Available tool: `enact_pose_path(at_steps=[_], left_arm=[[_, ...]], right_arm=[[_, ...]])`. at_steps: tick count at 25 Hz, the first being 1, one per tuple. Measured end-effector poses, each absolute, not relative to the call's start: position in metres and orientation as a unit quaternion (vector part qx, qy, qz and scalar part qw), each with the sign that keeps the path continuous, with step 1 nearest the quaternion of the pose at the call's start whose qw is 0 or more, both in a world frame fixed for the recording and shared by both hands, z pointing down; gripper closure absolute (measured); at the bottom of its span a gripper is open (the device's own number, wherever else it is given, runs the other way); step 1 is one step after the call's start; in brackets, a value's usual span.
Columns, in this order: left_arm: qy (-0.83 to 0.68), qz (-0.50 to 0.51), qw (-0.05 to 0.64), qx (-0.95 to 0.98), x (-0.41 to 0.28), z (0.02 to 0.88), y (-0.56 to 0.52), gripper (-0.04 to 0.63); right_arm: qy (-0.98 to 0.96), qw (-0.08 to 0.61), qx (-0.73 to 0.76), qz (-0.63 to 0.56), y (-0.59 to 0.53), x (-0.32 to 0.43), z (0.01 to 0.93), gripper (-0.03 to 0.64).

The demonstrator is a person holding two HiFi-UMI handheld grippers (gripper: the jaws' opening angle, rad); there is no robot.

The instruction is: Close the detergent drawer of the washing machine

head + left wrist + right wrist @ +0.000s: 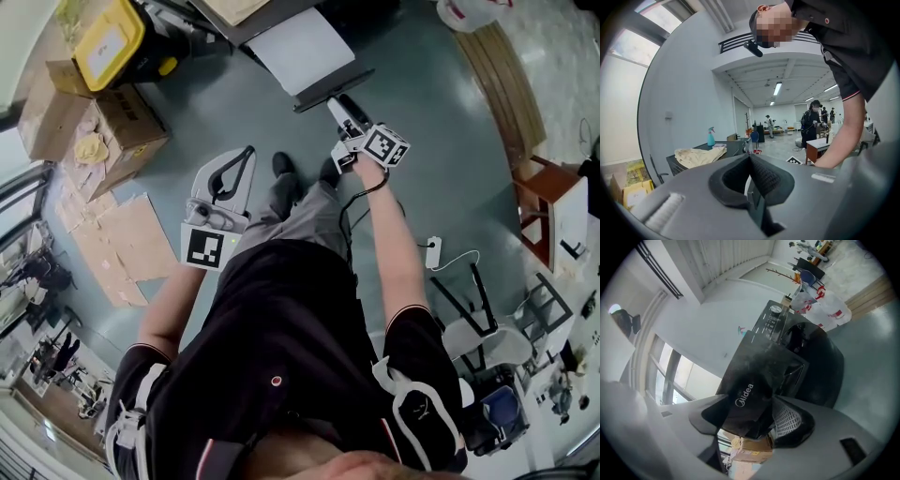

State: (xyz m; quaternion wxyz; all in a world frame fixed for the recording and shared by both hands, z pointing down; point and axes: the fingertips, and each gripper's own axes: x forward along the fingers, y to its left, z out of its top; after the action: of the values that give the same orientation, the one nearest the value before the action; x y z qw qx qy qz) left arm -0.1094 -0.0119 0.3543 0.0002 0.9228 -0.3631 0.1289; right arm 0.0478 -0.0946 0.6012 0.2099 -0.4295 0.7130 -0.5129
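My right tool [345,111] [752,416] is out in front of me at the washing machine [300,47] [825,371]. Its jaws are apart, and the dark front of the detergent drawer [319,98] [745,394] sits between them. In the right gripper view that front fills nearly the whole gap, with the maker's name in white letters across it. The mesh-faced pad [787,422] on one side lies just beside its edge, though I cannot tell whether either pad actually presses on it. The drawer stands out from the machine's upper front. In the head view it is a dark bar below the pale top, and the tool's tips are right at it. My left tool [249,152] [750,157] hangs lower and nearer my body, above the grey floor [441,141]. Its jaws are together at the tips and hold nothing (it points away across the room, toward a dark tabletop [733,147] with a crumpled cloth [698,155] and a blue spray bottle [710,137]). Cardboard boxes [122,127] sit on the floor off to my left, well apart from both tools.
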Motion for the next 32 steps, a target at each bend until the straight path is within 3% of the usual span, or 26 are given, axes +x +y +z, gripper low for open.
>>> enact_pose_path(at_steps=[7, 11, 17, 32], left_arm=[[-0.359, 0.133, 0.014, 0.924, -0.105, 0.367, -0.01, 0.595], [-0.354, 0.143, 0.017, 0.924, -0.103, 0.375, -0.007, 0.595], [-0.346, 0.152, 0.018, 0.926, -0.098, 0.384, -0.003, 0.595], [-0.348, 0.172, 0.032, 0.921, -0.104, 0.402, 0.002, 0.595]], right_arm=[[0.699, 0.253, -0.402, -0.535, -0.097, 0.048, 0.612, 0.314], [0.703, 0.278, -0.381, -0.532, -0.099, 0.051, 0.615, 0.365], [0.696, 0.311, -0.355, -0.542, -0.099, 0.052, 0.619, 0.35], [0.694, 0.394, -0.279, -0.534, -0.102, 0.047, 0.613, 0.405]])
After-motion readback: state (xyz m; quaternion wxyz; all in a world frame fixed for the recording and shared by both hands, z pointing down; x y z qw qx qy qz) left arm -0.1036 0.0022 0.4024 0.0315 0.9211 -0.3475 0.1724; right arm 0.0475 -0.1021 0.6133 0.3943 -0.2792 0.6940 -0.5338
